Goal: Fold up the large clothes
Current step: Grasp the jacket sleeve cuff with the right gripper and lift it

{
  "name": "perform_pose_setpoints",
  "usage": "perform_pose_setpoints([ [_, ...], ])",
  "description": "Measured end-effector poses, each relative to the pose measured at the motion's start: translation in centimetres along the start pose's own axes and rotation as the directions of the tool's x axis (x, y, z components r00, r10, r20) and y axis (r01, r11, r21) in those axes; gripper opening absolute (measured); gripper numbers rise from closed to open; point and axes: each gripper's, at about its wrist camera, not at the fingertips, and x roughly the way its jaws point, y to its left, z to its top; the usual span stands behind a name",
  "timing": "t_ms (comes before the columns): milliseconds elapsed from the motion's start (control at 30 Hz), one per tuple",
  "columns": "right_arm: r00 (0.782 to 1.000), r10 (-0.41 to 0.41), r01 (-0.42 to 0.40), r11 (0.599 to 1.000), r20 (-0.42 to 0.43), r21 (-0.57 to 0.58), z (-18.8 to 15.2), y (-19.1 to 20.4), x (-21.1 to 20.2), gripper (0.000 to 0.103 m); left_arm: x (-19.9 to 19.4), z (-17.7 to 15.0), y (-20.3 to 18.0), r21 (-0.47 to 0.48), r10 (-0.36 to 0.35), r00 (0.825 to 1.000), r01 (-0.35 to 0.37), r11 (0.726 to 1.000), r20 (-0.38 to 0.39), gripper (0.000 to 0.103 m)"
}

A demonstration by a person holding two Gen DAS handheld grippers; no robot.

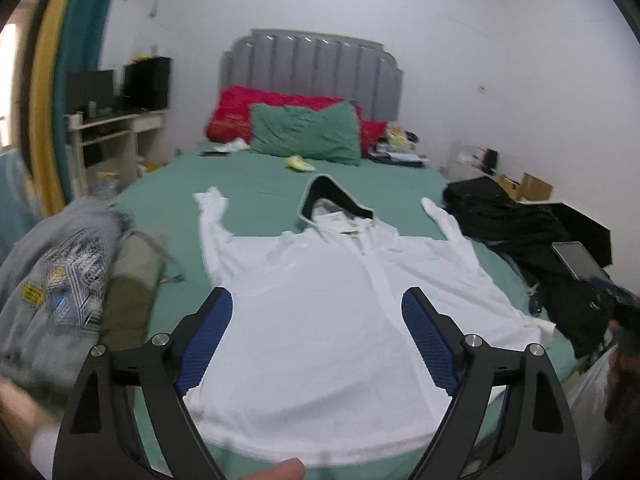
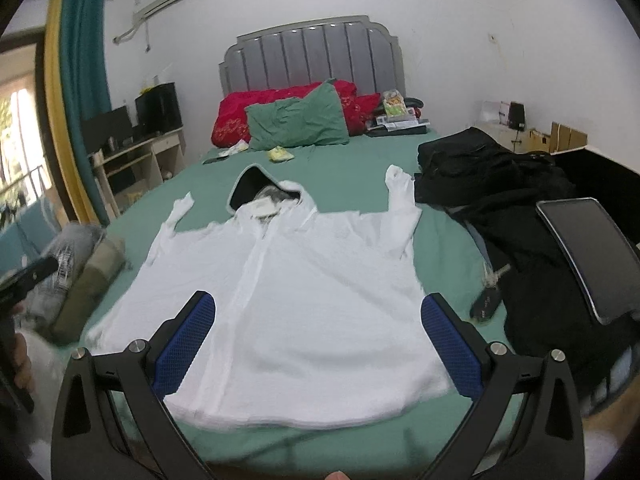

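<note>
A white zip hoodie (image 1: pixel 340 320) lies spread flat, front up, on the green bed sheet (image 1: pixel 256 184), sleeves out to both sides and its dark-lined hood (image 1: pixel 332 200) pointing toward the pillows. The same hoodie (image 2: pixel 288 312) fills the middle of the right wrist view, with its hood (image 2: pixel 260 192) at the far end. My left gripper (image 1: pixel 316 300) hovers over the lower body of the garment, open, with nothing between its blue pads. My right gripper (image 2: pixel 318 308) is likewise open above the hem area, and its pads hold nothing.
A grey printed garment (image 1: pixel 60 292) is heaped at the bed's left edge. Black clothes (image 2: pixel 500 184) and a tablet (image 2: pixel 592 252) lie on the right side. A green pillow (image 1: pixel 306 132) and red bedding (image 1: pixel 240 114) sit by the grey headboard. A desk (image 2: pixel 140 156) stands left.
</note>
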Motion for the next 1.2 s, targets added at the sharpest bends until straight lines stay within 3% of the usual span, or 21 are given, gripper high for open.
perform_pose_setpoints([
  [133,0.997,0.073,-0.07,0.994,-0.032,0.081,5.4,-4.9,6.3,0.102,4.8,4.0,1.0,0.014,0.012,1.0,-0.012,1.0,0.029,0.089],
  [267,0.988,0.128,-0.116,0.985,-0.085,0.13,10.0,-10.3,14.9,0.099,12.8,7.3,3.0,0.023,0.061,0.996,-0.062,0.998,0.059,0.089],
  [333,0.981,0.109,-0.085,0.986,-0.163,0.146,12.3,-13.2,21.4,0.076,16.9,8.0,4.3,0.013,0.047,0.998,-0.047,0.999,0.029,0.089],
  [433,0.966,0.044,-0.016,0.994,-0.253,0.11,14.7,-15.4,29.3,0.046,21.7,7.9,6.8,-0.029,0.106,0.994,-0.106,0.994,0.016,0.089],
  [533,0.945,-0.013,0.024,0.999,-0.326,0.028,16.4,-16.4,36.7,0.045,24.7,7.2,9.4,-0.092,0.134,0.989,-0.14,0.986,-0.063,0.089],
  [633,0.922,-0.056,0.049,0.998,-0.382,-0.028,17.4,-17.0,44.4,0.045,26.1,7.1,11.5,-0.114,0.153,0.984,-0.162,0.98,-0.086,0.089],
  [733,0.891,-0.166,0.148,0.986,-0.423,-0.077,17.8,-18.6,49.5,0.045,26.9,6.5,12.9,-0.113,0.175,0.977,-0.189,0.975,-0.117,0.089],
  [800,0.873,-0.183,0.178,0.983,-0.453,-0.054,17.6,-20.1,52.2,0.045,28.1,6.5,14.3,-0.167,0.146,0.976,-0.173,0.971,-0.159,0.089],
  [833,0.886,-0.165,0.16,0.986,-0.433,-0.05,17.6,-20.0,52.7,0.045,28.5,6.2,14.7,-0.19,0.13,0.976,-0.163,0.968,-0.174,0.089],
  [900,0.881,-0.191,0.163,0.981,-0.433,-0.101,17.2,-18.9,53.6,0.046,29.3,5.9,15.0,-0.197,0.118,0.972,-0.159,0.967,-0.204,0.089],
  [967,0.887,-0.191,0.144,0.979,-0.42,-0.141,17.3,-18.5,53.1,0.002,29.8,5.7,15.1,-0.19,0.112,0.969,-0.155,0.969,-0.22,0.089],
  [1067,0.9,-0.163,0.15,0.987,-0.404,-0.065,19.4,-19.8,49.9,0.003,29.5,6.0,14.9,-0.196,0.096,0.974,-0.137,0.971,-0.207,0.089],
  [1200,0.96,-0.089,0.085,0.996,-0.266,-0.028,24.9,-19.3,41.0,0.003,28.3,7.0,13.8,-0.17,0.095,0.982,-0.123,0.978,-0.164,0.089],
])
